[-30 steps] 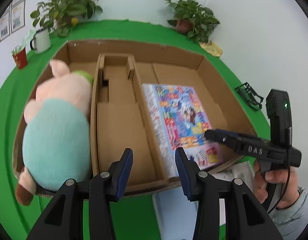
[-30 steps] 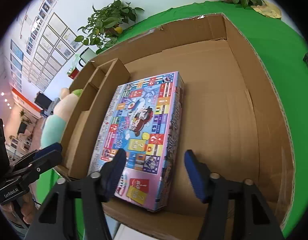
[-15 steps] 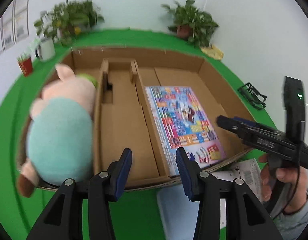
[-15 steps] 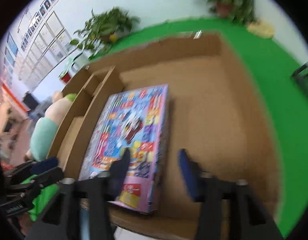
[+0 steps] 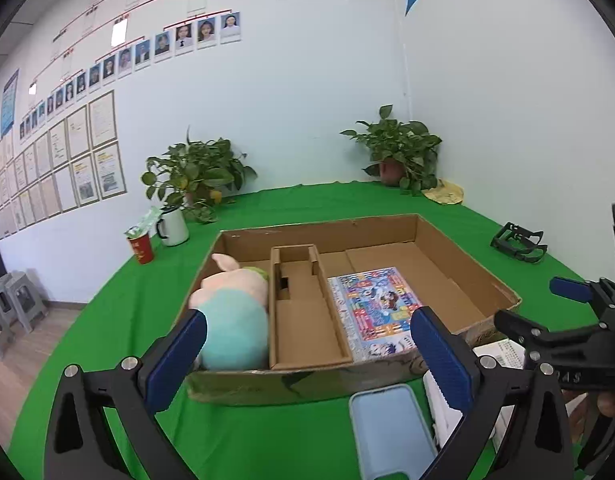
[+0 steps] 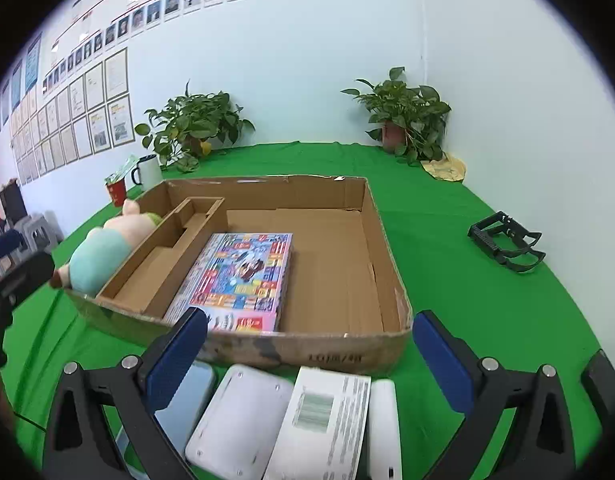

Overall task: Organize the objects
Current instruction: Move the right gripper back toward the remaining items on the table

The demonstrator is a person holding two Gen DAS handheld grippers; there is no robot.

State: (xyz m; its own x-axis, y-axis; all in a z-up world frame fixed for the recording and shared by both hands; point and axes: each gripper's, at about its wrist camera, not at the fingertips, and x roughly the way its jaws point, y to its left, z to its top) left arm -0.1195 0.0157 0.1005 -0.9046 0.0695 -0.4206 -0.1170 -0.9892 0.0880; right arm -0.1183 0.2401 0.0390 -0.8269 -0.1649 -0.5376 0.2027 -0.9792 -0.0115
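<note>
Shallow corrugated cardboard tray point(image 6: 381, 236) on a green cloth-covered table point(image 6: 447, 216), split by cardboard walls into three bays. In the left bay, a soft plush pig point(image 5: 231, 312) with pink head and mint-green body, bulging above the rim. Middle bay point(image 5: 303, 320) narrow and bare, with a small partitioned pocket at its far end. In the wide right bay, a flat glossy game box point(image 6: 243, 276) printed in many colours, lying against the divider, the rest of that floor plain brown board.

Left gripper point(image 5: 307, 356) and right gripper point(image 6: 309, 352) both above the table in front of the tray, jaws opening wide, ribbed blue pads apart with nothing pinched between them.

Just before the tray's near wall, partly hidden under the black gripper arms: a pale blue rounded-corner slab point(image 5: 391, 428), a white rounded plastic case point(image 6: 243, 420) and a white printed sheet with a barcode point(image 6: 323, 424), text too small to read; lower edges cut off.

Farther back, a white enamel mug point(image 5: 173, 226), a red paper cup point(image 5: 141, 248), two leafy potted plants point(image 6: 195, 124) and a black wire frame point(image 6: 503, 240) on the cloth at right.
</note>
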